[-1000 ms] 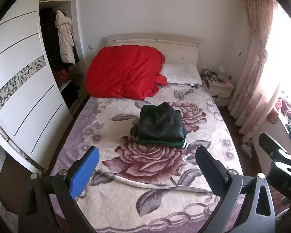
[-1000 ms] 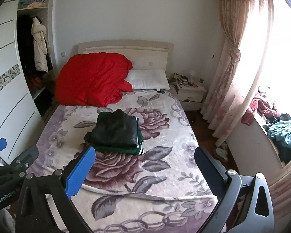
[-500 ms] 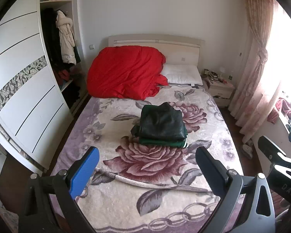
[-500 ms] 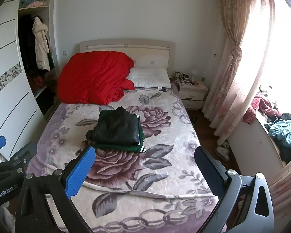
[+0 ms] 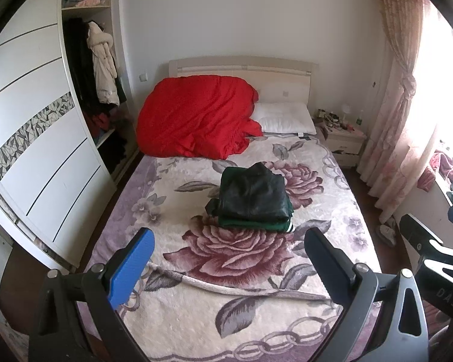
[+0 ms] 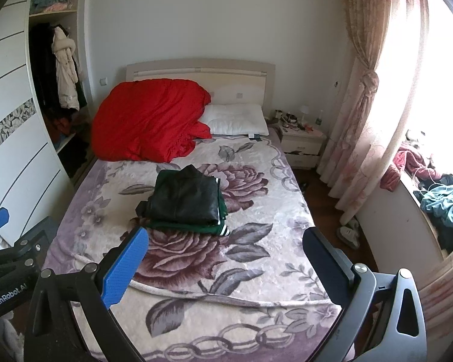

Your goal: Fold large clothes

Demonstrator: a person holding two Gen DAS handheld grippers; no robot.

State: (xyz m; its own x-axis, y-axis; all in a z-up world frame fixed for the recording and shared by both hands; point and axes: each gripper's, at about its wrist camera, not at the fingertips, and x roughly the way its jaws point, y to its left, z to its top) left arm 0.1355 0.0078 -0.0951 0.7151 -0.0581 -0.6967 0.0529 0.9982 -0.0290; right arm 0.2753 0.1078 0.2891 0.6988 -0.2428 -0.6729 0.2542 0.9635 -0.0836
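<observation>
A folded stack of clothes, a black leather jacket (image 5: 252,193) on top of a green garment (image 5: 256,226), lies in the middle of the flowered bed blanket (image 5: 226,316). It also shows in the right wrist view (image 6: 184,200). My left gripper (image 5: 226,268) is open and empty, held back above the foot of the bed. My right gripper (image 6: 223,267) is open and empty too, beside the left one, well short of the stack.
A red duvet (image 5: 196,117) and a white pillow (image 5: 284,117) lie at the head of the bed. A wardrobe (image 5: 39,138) stands on the left. A nightstand (image 5: 344,138), curtains (image 6: 362,105) and a windowsill with loose clothes (image 6: 444,202) are on the right.
Both grippers have drifted slightly back and up from the bed; the view of the room has shifted a little. The folded stack has not moved.
</observation>
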